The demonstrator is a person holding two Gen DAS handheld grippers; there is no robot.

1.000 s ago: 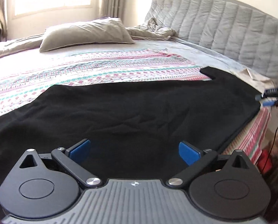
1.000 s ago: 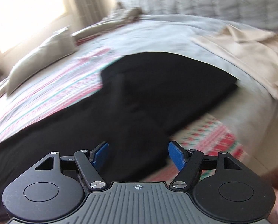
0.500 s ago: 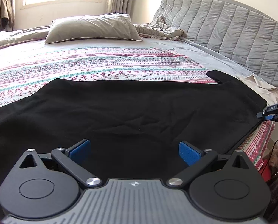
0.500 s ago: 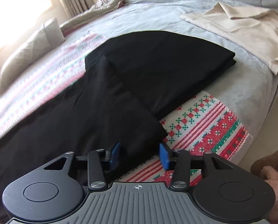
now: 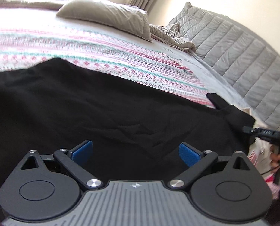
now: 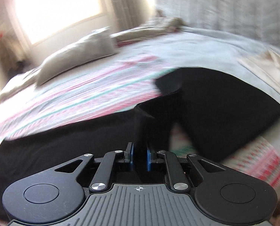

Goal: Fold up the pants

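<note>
Lying spread across the patterned blanket (image 5: 121, 64) on the bed, the black pants (image 5: 102, 113) are reaching toward the near edge. The left hand-held gripper (image 5: 136, 150) is hovering just above the fabric with its 2 blue pads (image 5: 83, 149) set wide apart, gripping nothing. The right hand-held gripper (image 6: 139, 155) is pinching a raised fold of the pants (image 6: 151, 124) between its nearly closed pads, the cloth standing up in front of it. A grey pillow (image 5: 106, 14) is sitting beyond, near the quilted headboard (image 5: 239, 50). The right wrist view is blurring.
</note>
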